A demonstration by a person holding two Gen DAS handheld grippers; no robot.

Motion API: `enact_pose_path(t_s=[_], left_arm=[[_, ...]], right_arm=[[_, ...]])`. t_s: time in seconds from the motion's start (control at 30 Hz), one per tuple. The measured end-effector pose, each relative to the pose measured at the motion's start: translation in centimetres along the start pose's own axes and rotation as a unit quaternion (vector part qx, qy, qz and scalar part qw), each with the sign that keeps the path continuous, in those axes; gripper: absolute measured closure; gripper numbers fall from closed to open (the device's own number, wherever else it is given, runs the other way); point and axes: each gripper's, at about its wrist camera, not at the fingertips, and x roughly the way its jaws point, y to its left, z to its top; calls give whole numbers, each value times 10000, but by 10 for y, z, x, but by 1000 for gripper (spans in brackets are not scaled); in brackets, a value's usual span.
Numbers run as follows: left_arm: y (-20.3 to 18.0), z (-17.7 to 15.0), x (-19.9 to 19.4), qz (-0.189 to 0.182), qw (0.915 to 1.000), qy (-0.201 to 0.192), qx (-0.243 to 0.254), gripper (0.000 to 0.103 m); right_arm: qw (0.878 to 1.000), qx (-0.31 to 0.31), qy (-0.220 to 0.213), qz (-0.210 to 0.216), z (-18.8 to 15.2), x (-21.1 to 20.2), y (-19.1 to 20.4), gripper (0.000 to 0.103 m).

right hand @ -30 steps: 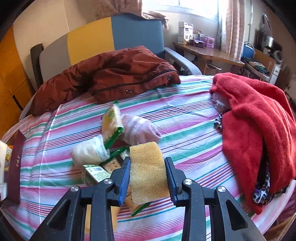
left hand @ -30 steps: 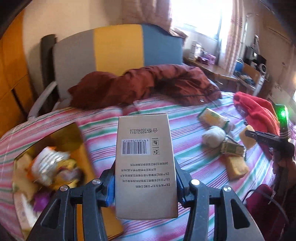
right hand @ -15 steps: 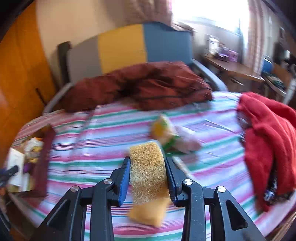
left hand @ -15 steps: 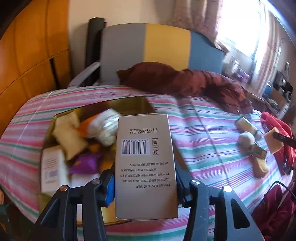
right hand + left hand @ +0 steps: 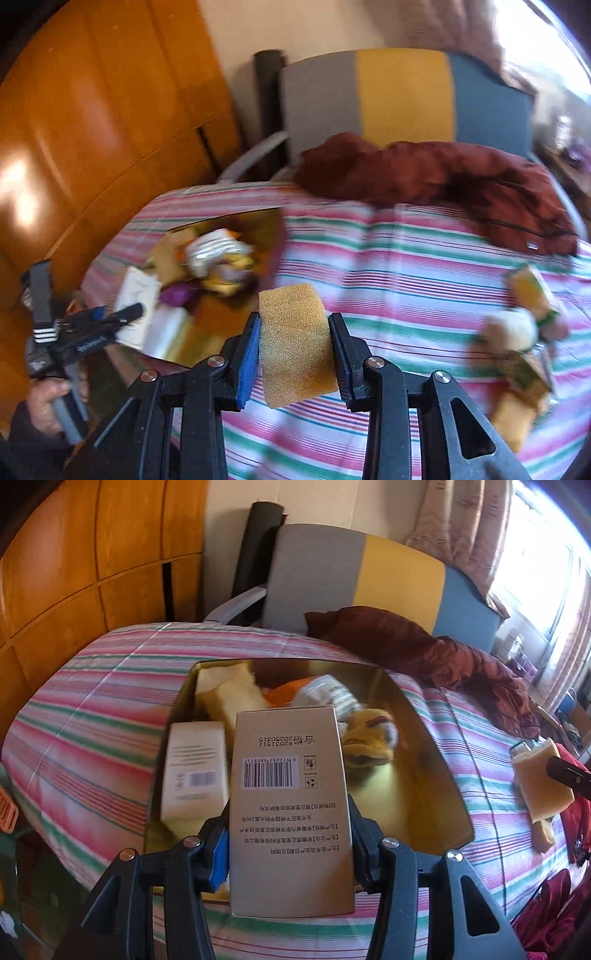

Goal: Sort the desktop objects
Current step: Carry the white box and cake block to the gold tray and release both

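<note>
Tan carton [image 5: 290, 805], barcode side up, pinched by left tongs [image 5: 290, 853] above near edge of gold tin [image 5: 439, 782]. White box [image 5: 194, 771] inside tin at 9 o'clock of carton; yellow plush toy [image 5: 369, 742] at 1 o'clock. Yellow sponge [image 5: 295, 341] clamped between right tongs [image 5: 293, 354] over striped bedspread [image 5: 406, 266], tin at 10 o'clock. Maroon jacket [image 5: 443, 181] at 1 o'clock.
</note>
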Motion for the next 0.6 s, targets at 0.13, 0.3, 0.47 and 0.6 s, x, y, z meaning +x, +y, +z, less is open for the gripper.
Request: enact_pose_path(t_s=[0.13,0.3,0.47,0.6], left_arm=[[8,0,2,123,9999,4,-37,50],[14,-2,1,64,9999,-22,-138,44],[18,-4,-6,-88,9995,-141,-277,43],[19,-6,-14,-134,9988,-339,-331,43]], right_arm=[[9989,-124,95,439,10,26,36,67],[9968,-229,247,723,19,58,71,64],[9942,-357,520,871,16,90,98,58],[9927,-324,627,977,10,95,102,48]])
